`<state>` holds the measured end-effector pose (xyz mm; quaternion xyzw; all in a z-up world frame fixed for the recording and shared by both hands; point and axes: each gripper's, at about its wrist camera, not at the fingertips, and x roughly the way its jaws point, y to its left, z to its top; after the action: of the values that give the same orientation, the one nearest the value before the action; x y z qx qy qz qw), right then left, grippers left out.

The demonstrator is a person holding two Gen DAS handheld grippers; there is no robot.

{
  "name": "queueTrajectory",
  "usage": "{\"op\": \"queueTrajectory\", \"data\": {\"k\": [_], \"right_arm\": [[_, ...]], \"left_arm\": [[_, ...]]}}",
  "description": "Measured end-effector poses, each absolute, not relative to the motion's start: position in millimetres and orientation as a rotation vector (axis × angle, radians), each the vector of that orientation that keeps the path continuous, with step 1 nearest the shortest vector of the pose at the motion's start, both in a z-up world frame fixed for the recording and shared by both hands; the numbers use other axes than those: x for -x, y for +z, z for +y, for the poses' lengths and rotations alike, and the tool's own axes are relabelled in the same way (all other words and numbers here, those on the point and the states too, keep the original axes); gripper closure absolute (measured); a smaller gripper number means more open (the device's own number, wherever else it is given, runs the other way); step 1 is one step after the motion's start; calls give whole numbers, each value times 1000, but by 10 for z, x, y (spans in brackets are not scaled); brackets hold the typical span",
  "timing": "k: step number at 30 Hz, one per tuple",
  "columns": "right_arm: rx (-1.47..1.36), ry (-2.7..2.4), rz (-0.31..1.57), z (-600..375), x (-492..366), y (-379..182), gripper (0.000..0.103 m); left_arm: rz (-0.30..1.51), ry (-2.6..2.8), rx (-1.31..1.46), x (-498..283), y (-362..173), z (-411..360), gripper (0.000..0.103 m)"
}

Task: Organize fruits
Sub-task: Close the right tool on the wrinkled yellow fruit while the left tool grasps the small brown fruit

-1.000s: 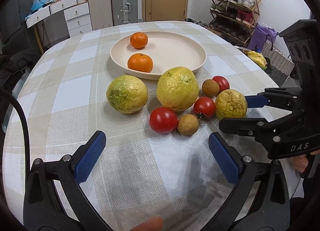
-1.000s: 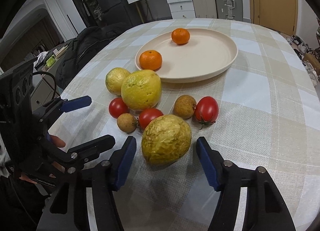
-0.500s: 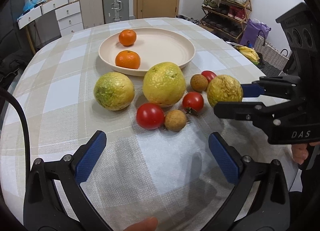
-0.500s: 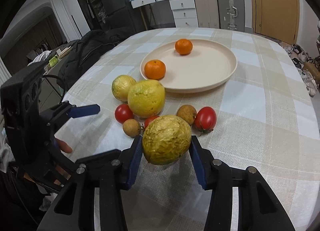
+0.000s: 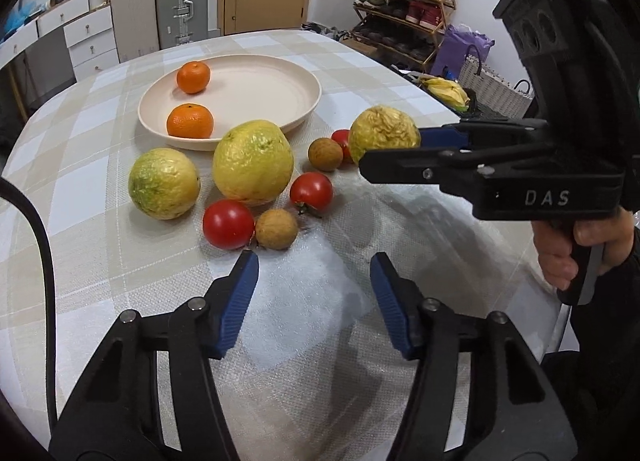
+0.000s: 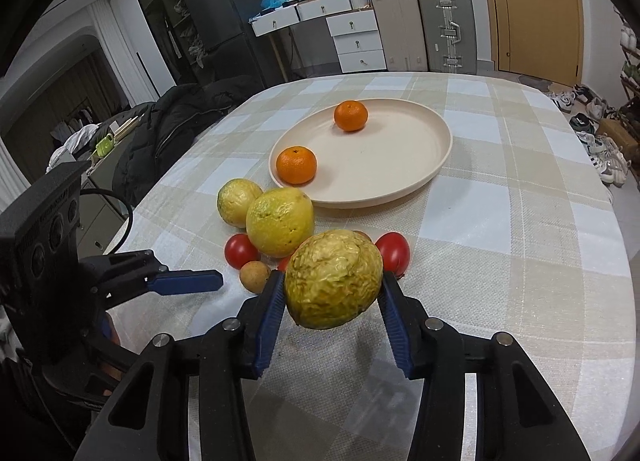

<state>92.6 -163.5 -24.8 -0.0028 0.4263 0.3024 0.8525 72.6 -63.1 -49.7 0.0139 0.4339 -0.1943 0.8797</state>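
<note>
A checked-cloth table (image 5: 100,261) carries a cream plate (image 5: 280,77); beside the plate lie two yellow citrus fruits (image 5: 252,163), tomatoes (image 5: 228,224) and longans (image 5: 276,229).

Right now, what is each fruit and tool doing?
Wrinkled yellow fruit: gripped in the right tool, off the table.
Left tool: open, holding nothing.
Two oranges: lying on the plate.
Two big yellow fruits: lying on the tablecloth.
Tomatoes: on the tablecloth.
Small brown fruits: on the tablecloth.
</note>
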Motion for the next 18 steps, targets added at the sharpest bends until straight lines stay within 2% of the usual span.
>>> {"op": "queueTrajectory", "data": {"k": [8, 18], "right_arm": [[9, 636, 895, -1640, -905, -242, 55], [11, 638, 890, -1641, -903, -236, 55]], "left_arm": [[935, -365, 11, -832, -619, -621, 54], [932, -337, 58, -1001, -636, -609, 56]]}}
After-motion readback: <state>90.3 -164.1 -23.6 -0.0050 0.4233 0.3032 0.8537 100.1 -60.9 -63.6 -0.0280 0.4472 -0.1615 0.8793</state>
